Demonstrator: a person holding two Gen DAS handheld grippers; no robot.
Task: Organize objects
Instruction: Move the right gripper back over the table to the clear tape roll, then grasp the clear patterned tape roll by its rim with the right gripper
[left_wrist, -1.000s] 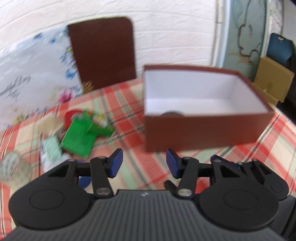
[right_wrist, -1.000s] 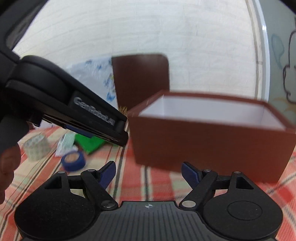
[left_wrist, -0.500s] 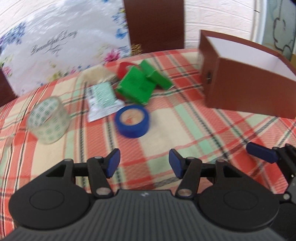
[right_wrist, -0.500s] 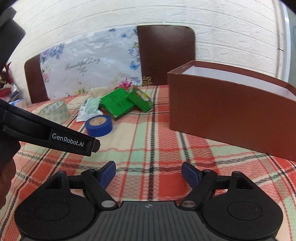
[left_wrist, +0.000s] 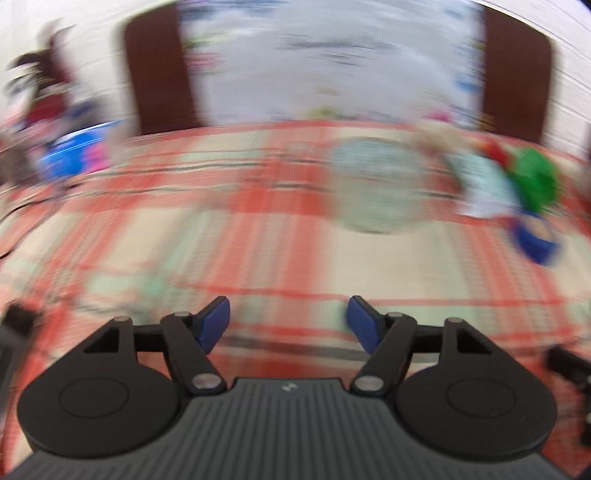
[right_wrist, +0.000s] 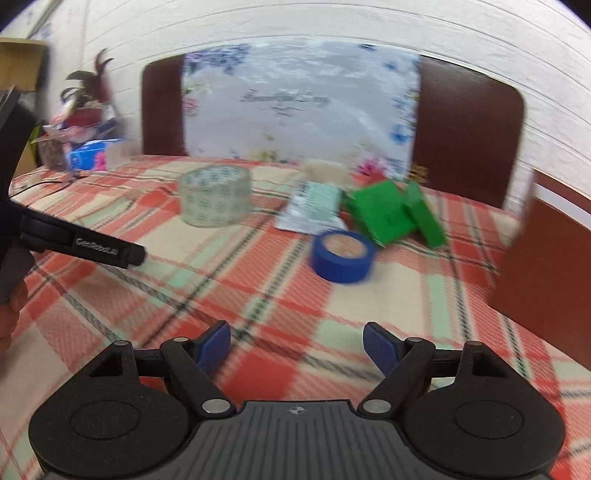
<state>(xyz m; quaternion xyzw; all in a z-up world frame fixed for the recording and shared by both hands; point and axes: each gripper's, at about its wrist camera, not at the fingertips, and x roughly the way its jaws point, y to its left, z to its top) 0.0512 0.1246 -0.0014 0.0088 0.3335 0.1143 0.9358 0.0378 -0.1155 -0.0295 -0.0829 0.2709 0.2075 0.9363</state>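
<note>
On the plaid tablecloth (right_wrist: 258, 280) lie a clear tape roll (right_wrist: 215, 194), a blue tape roll (right_wrist: 343, 256), a pale green packet (right_wrist: 312, 207) and two green boxes (right_wrist: 391, 212). The brown box (right_wrist: 546, 258) stands at the right edge. My right gripper (right_wrist: 296, 345) hovers near the blue roll, jaws opening, nothing between them. My left gripper (left_wrist: 289, 325) is also opening and empty. Its view is badly blurred, with the clear roll (left_wrist: 373, 184) ahead and the blue roll (left_wrist: 535, 236) far right. The left tool (right_wrist: 77, 247) shows at the left of the right wrist view.
Two brown chair backs (right_wrist: 469, 133) and a flowered white sheet (right_wrist: 295, 110) stand behind the table against a white brick wall. Clutter with a blue pack (right_wrist: 92, 153) sits at the far left corner. A hand (right_wrist: 9, 314) shows at the left edge.
Both views swung left, away from the brown box toward the loose items. The left gripper's jaws spread wider and its picture went blurry. The right jaws widened slightly.
</note>
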